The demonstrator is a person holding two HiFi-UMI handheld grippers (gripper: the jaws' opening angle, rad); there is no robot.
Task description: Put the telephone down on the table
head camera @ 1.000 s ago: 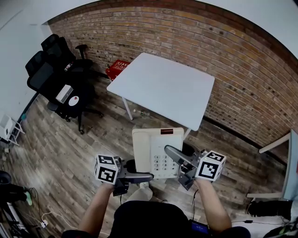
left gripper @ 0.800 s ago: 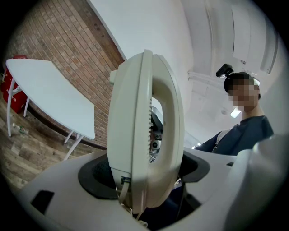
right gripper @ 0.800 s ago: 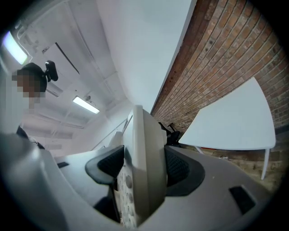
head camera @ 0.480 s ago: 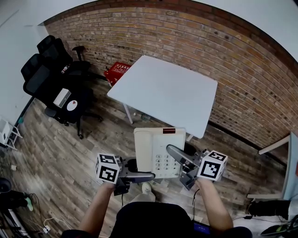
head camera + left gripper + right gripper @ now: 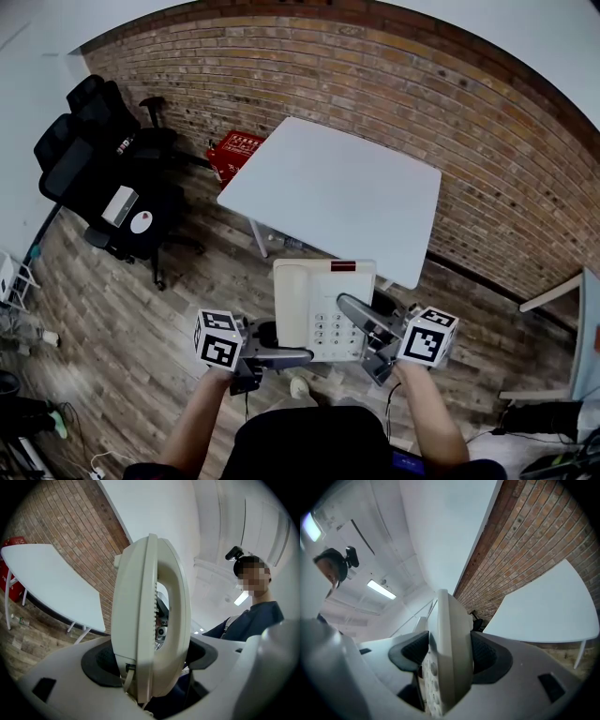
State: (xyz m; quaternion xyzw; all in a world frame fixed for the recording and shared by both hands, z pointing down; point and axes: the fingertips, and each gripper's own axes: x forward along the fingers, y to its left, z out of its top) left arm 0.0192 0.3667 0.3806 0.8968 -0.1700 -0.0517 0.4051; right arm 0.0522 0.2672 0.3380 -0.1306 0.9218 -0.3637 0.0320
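A cream desk telephone [image 5: 323,305] with its handset on the left and a keypad is held level in the air, just short of the near edge of the white table [image 5: 328,192]. My left gripper [image 5: 286,354] is shut on the phone's handset side, which shows edge-on as the telephone [image 5: 150,620] between the left gripper's dark pads [image 5: 101,660]. My right gripper [image 5: 361,323] is shut on the keypad side. In the right gripper view the telephone [image 5: 450,658] stands edge-on between the pads [image 5: 485,653], with the table [image 5: 543,606] beyond it.
Black office chairs [image 5: 103,159] stand at the left and a red crate [image 5: 234,150] sits by the brick wall [image 5: 487,122]. A bottle [image 5: 286,242] lies under the table. Another table's edge [image 5: 581,319] shows at the right. The floor is wood planks.
The table has come closer in the head view, and the telephone now reaches nearly to its near edge. Both grips on the telephone look the same.
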